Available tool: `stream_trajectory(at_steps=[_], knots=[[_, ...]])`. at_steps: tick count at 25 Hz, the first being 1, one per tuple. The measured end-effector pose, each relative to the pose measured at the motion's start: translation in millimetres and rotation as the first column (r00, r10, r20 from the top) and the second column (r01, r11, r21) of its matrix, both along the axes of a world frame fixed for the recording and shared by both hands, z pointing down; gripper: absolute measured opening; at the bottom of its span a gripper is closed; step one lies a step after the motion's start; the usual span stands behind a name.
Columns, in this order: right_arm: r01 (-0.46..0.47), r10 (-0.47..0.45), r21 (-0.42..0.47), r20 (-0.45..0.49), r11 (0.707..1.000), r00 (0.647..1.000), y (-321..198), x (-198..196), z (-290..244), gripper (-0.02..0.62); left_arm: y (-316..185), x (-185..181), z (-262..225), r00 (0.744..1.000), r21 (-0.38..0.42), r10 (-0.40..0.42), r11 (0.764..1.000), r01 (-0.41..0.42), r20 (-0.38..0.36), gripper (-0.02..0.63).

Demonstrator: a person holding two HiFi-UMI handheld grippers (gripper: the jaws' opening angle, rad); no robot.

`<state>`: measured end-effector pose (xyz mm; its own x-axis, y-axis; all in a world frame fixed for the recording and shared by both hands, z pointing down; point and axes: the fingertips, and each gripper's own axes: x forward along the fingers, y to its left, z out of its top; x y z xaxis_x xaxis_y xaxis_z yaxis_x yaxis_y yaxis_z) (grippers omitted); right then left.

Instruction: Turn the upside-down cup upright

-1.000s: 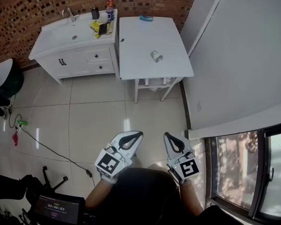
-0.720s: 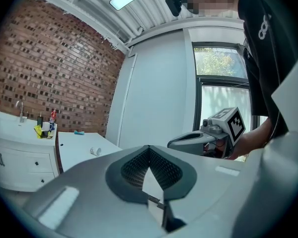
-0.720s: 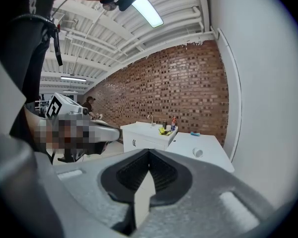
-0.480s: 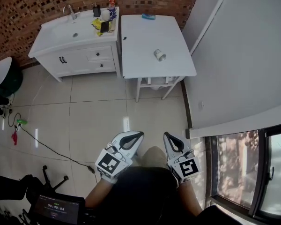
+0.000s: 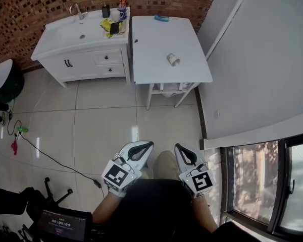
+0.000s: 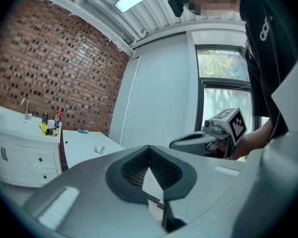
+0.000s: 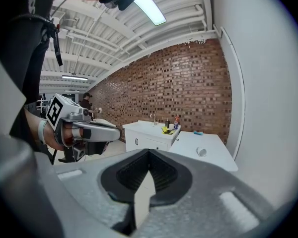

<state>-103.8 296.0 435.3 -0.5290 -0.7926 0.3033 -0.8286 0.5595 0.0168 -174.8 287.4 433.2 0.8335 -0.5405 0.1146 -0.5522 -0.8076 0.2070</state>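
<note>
1. Approach stage. The left gripper [image 5: 150,144] and right gripper [image 5: 178,147] are both clenched on nothing, well short of the white table [image 5: 151,64].
2. To do it well: close in on the table, spread one pair of jaws, grip the wall, rotate mouth-up.
3. The cup [image 5: 173,59] is on the table's right half, apparently on its side. Its contents are too small to read.

cup [image 5: 173,59] on far counter [image 5: 154,44]: too small to tell which way its mouth faces. clutter [image 5: 113,25] by the sink [image 5: 81,35]: items too small to name. screen [image 5: 63,225], near left: cut by bottom edge.
</note>
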Motion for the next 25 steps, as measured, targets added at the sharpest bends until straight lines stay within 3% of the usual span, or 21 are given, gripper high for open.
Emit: stream_trajectory(at_steps=[9, 25], knots=[[0.012, -0.012, -0.005, -0.003, 1.0, 1.0, -4.9, 0.5, 3.3, -0.008, -9.5, 5.8, -0.5, 1.0, -0.018, -0.004, 1.0, 0.004, -0.004, 0.015], [-0.01, 0.012, -0.026, 0.06, 1.0, 0.998, -80.5, 75.3, 14.9, -0.008, -75.4, 75.4, 16.6, 0.997, -0.03, 0.041, 0.999, -0.039, 0.067, 0.015]])
